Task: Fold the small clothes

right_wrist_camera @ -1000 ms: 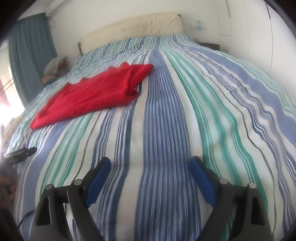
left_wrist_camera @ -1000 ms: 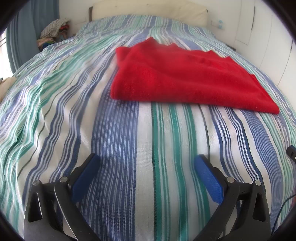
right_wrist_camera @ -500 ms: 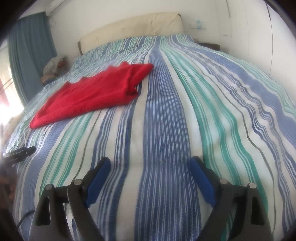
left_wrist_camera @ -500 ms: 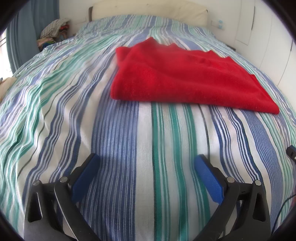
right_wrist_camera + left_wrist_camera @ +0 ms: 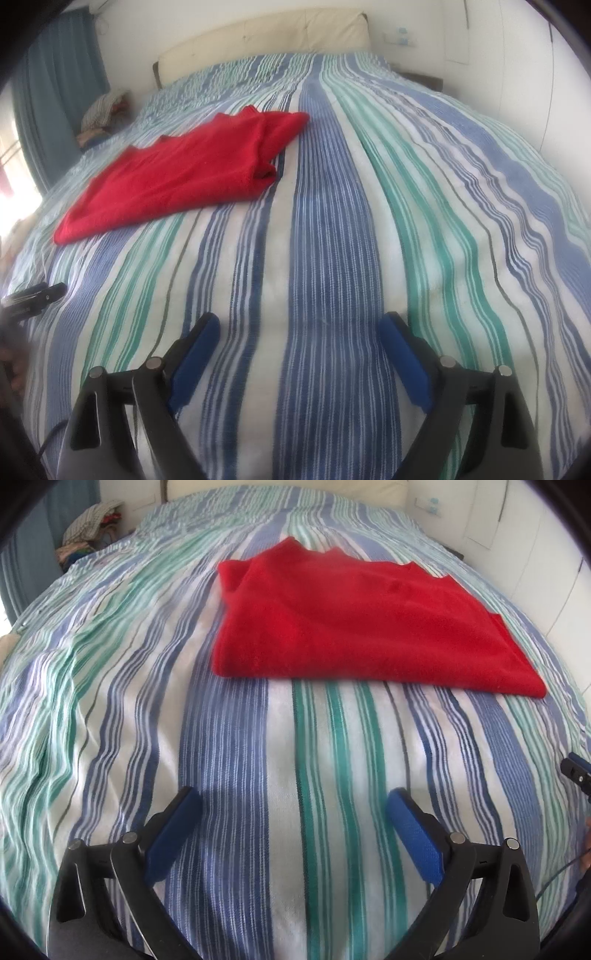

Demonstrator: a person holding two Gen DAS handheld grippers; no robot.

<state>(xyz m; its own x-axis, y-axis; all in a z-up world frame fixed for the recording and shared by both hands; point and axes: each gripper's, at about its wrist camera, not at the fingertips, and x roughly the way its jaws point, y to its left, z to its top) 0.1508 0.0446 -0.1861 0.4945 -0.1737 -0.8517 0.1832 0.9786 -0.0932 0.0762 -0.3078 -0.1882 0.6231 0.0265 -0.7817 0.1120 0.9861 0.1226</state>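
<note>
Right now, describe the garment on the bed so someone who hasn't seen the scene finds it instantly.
Start at the large bed with the blue, green and white striped cover, cream headboard at its far end. On that cover lies one flat, roughly folded red cloth, with layered edges showing at one end. It is the only solid red item on the bed; everything around it is striped.

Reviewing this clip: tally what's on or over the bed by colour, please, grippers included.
Red: 1, the folded red garment lying on the striped bedspread.
Blue-padded: 2, the left gripper and the right gripper, both open with nothing between the jaws.
Total: 3.
</note>
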